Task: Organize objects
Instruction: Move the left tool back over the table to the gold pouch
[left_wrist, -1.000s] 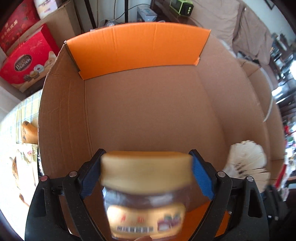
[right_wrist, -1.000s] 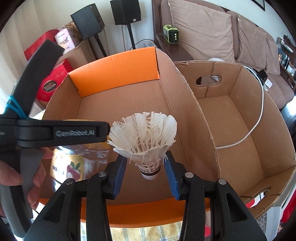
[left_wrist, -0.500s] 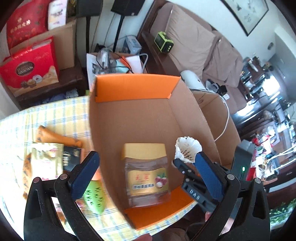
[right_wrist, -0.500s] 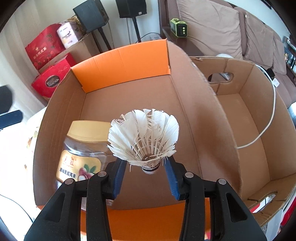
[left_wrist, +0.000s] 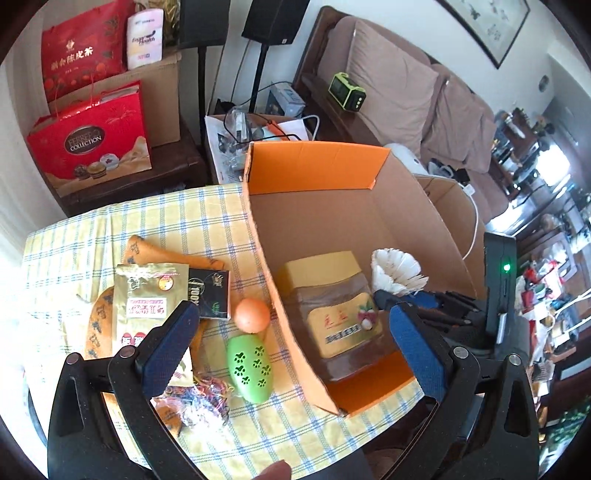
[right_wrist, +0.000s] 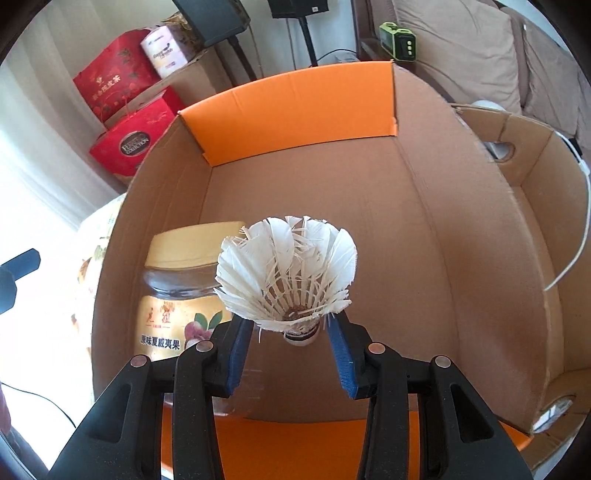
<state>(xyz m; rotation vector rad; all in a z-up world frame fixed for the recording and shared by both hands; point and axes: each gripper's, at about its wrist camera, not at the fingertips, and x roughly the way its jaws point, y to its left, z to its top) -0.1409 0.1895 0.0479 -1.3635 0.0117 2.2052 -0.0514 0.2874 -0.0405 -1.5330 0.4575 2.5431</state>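
As we hold the right gripper (right_wrist: 291, 347) over the cardboard box (right_wrist: 461, 236), its blue pads stay out of it: they clasp the cork base of a white feather shuttlecock (right_wrist: 286, 273), feathers fanned upward, hanging above the box floor and not yet set down. Our left gripper (left_wrist: 291, 332) hangs above the checked tablecloth (left_wrist: 207, 229) with its fingers spread to their widest and nothing between them. Just below it on the cloth lie a tangle of coloured rubber bands (left_wrist: 199, 397), a green oval case (left_wrist: 251, 363) with paw prints, an orange ball (left_wrist: 253, 314), a gold packet (left_wrist: 147, 291) and a small black packet (left_wrist: 210, 293), all outside the box. Inside, against the near-left wall, stands a yellow-lidded jar (left_wrist: 332, 306) of nuts. Beyond it the box floor is bare up to the orange flap (left_wrist: 314, 166). We judge the step in hand to be depositing the shuttlecock beside the jar; next comes lowering it onto the bare floor, letting go, and sending the free gripper after one of the loose items.
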